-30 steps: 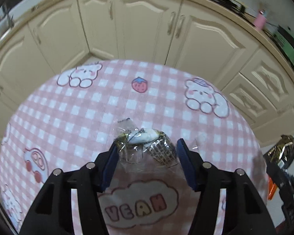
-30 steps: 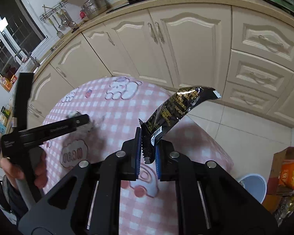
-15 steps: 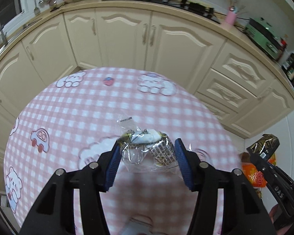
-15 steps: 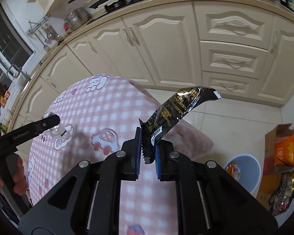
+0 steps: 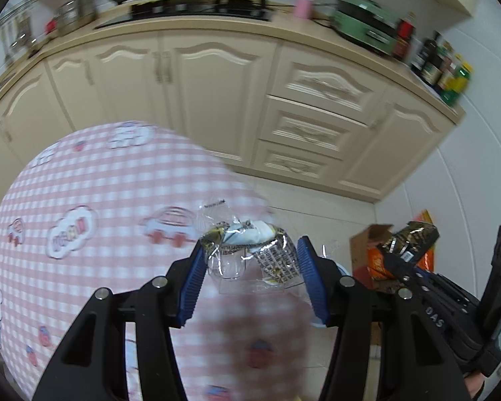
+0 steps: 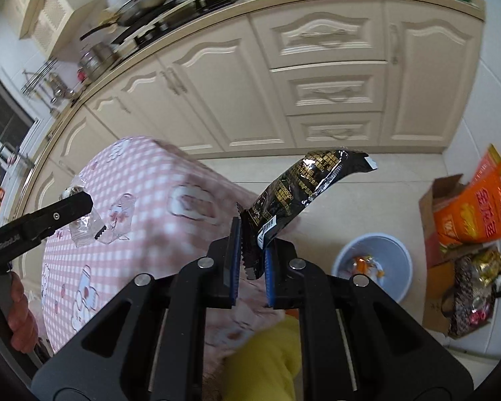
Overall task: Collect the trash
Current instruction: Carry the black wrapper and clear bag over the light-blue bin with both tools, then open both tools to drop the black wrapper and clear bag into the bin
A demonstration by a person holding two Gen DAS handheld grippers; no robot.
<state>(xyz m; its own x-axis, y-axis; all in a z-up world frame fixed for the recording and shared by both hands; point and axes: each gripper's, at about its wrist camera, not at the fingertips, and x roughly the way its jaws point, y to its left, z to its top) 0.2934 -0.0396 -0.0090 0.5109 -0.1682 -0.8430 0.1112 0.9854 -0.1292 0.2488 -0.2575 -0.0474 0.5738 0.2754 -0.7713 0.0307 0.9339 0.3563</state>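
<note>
The left gripper (image 5: 250, 264) held a crumpled clear plastic wrapper with printed foil scraps (image 5: 247, 250) between its blue jaws, raised above the edge of the bench covered in pink checked cloth (image 5: 93, 193). The right gripper (image 6: 252, 260) had its jaws clamped on the lower end of a long black snack wrapper with gold print (image 6: 304, 187), which stuck up and rightward over the tiled floor. A pale blue round waste bin (image 6: 374, 267) stood on the floor just beside it, to the right, with some litter inside.

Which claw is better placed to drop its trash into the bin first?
Probably the right claw: its black wrapper hangs over the floor near the grey bin, while the left claw holds its clear wrapper bundle above the table edge.
</note>
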